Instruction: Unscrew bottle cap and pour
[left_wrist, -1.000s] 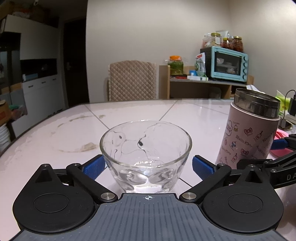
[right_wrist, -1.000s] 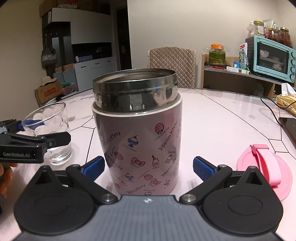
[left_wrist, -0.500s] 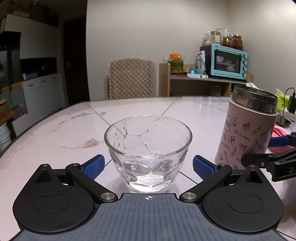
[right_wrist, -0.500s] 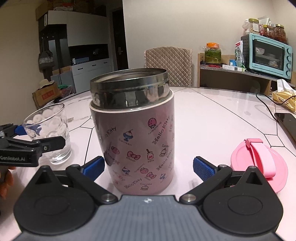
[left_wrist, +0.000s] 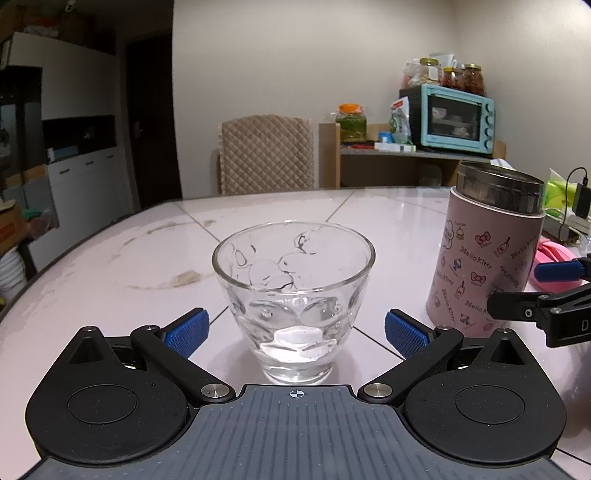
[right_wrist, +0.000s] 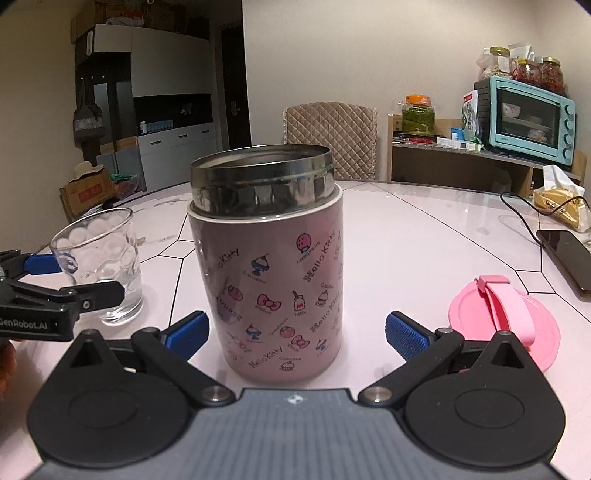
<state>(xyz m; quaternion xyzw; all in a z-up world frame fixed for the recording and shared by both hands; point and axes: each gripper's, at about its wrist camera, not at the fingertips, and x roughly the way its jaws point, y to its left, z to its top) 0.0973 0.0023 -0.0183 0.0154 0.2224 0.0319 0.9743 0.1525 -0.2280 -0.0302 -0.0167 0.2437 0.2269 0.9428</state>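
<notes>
Left hand-held gripper (left_wrist: 295, 328): jaws spread wide, holding nothing. The glass cup (left_wrist: 294, 295) stands upright on the tabletop (left_wrist: 388, 221) between the 2 blue pads (left_wrist: 186, 328), clear of both. A little clear liquid shows at its bottom.

Right hand-held gripper (right_wrist: 295, 330): jaws likewise spread wide, holding nothing. The pink bottle (right_wrist: 271, 273) stands upright between its blue pads (right_wrist: 406, 334); the left pad sits just beside the wall, contact not determinable, the right pad is apart from it. The steel mouth is uncapped.

The pink cap (right_wrist: 504, 321) lies flat on the tabletop to the right of the bottle, apart from it, strap uppermost. The cup stands to the bottle's left, near but not touching.

A dark phone (right_wrist: 567, 258) with a cable lies further right.
</notes>
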